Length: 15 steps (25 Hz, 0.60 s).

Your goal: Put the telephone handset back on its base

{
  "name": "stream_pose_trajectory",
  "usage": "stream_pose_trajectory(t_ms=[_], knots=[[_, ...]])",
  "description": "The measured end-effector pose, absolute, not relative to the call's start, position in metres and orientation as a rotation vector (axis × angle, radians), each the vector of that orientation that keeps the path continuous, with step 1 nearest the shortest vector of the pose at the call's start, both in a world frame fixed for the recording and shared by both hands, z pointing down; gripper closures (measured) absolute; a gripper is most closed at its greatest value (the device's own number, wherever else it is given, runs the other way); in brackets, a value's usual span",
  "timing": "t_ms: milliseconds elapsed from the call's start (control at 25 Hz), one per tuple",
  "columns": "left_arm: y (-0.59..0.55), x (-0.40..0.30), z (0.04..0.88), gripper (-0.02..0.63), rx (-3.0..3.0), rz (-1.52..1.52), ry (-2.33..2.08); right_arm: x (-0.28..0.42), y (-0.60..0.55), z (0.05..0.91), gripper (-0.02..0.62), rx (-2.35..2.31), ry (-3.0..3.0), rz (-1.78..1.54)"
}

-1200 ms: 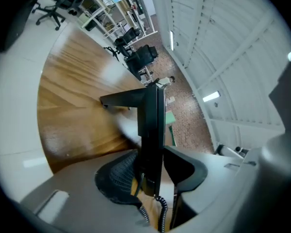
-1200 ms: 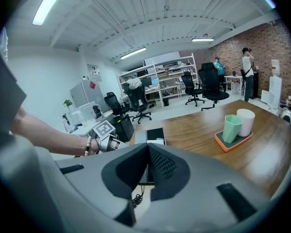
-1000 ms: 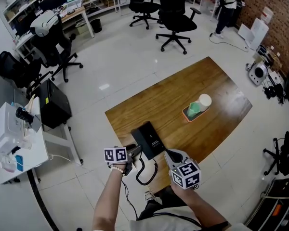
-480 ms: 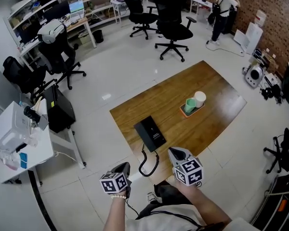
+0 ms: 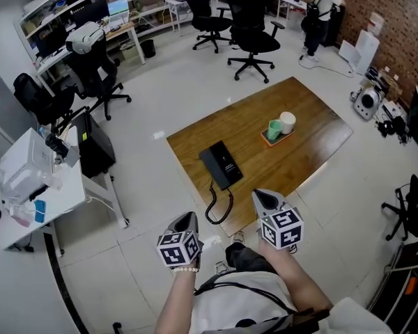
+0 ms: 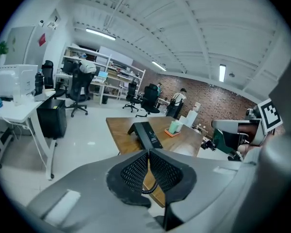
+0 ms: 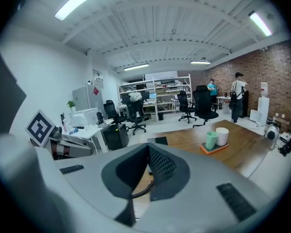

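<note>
Table [image 5: 313, 145] carries one telephone [image 5: 221, 165], one coiled cord [image 5: 210, 207], two cups [image 5: 274, 129] on one tray [image 5: 266, 140]; left gripper [image 5: 189, 218] and right gripper [image 5: 260, 196] both jaws together, empty.

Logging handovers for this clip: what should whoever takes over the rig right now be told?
The left hand-held gripper is shut and empty, off the table's near edge.
The right hand-held gripper is shut and empty, also short of the table.
The telephone sits on the table, its coiled cord looping over the near edge.
Done, it seems: the handset appears to lie on the telephone, though it is small in the head view.
Left: check its seating up close.
</note>
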<state>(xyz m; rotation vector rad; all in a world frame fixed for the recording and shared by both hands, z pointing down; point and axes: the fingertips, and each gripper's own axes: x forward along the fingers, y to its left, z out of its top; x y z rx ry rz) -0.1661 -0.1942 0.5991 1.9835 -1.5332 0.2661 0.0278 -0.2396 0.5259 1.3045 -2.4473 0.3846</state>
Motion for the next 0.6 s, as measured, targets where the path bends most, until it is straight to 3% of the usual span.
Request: stream_pose_trajectory(t_ms=[600], knots=[[-0.181,-0.133,0.572,0.606,2.106,0.284,-1.473,0.028,-0.208,0.512,0.595,1.385,-2.436,0.386]])
